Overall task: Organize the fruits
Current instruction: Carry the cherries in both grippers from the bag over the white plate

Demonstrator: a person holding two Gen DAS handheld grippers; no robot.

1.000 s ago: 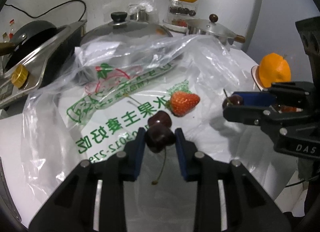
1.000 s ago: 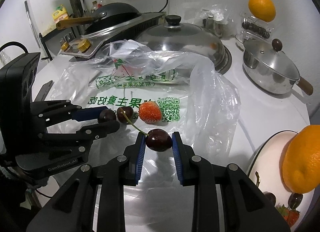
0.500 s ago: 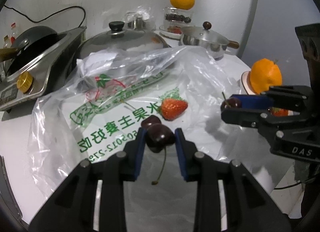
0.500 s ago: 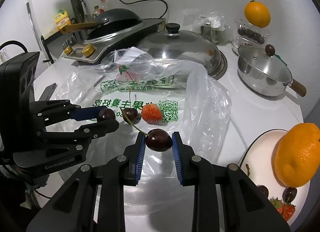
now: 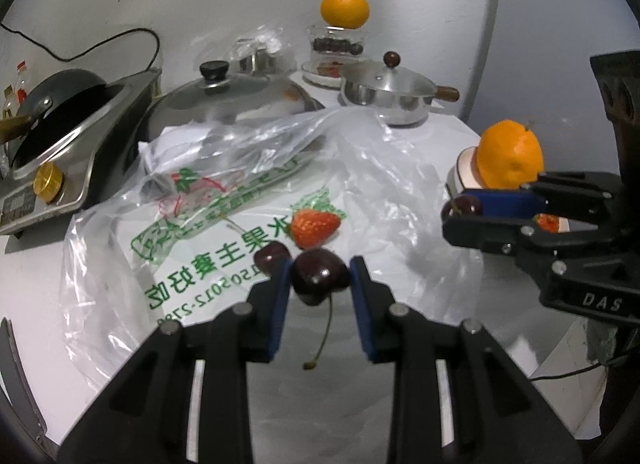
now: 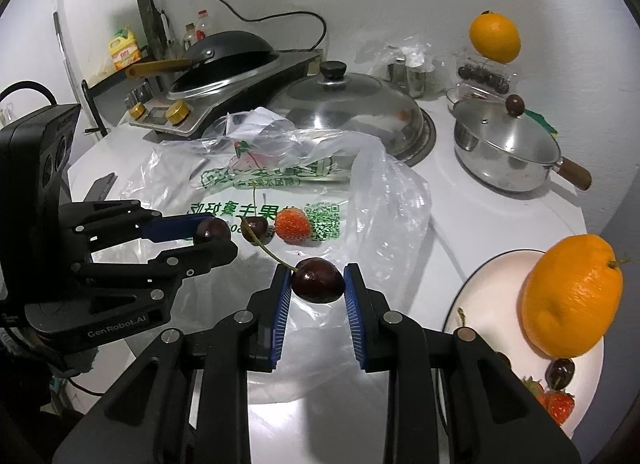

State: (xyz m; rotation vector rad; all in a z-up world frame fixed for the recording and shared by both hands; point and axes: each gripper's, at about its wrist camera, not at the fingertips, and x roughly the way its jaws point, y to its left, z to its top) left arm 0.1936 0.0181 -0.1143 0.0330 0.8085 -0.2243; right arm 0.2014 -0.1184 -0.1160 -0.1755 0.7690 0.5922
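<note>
Each gripper holds a dark cherry lifted above the printed plastic bag (image 5: 224, 232) spread on the white tabletop (image 6: 500, 220). The left gripper (image 5: 320, 278) is clamped on a cherry (image 5: 319, 274) whose stem hangs down toward the camera; the right gripper (image 6: 316, 282) is clamped on its own cherry (image 6: 318, 280), stem pointing up and left. On the bag lie a strawberry (image 5: 314, 224) and, touching it in the left view, one loose cherry (image 5: 271, 256) — the right view shows the pair just beside each other. Only the right wrist camera shows the white plate (image 6: 484, 284) at the tabletop's right edge in full: a large orange (image 6: 572, 300), a cherry and strawberries on it. In the left view the right gripper hides most of that plate. Toward the back stand a domed steel lid (image 6: 352, 104), a lidded saucepan (image 6: 504, 152) and a second orange (image 5: 345, 8) atop a clear fruit box
</note>
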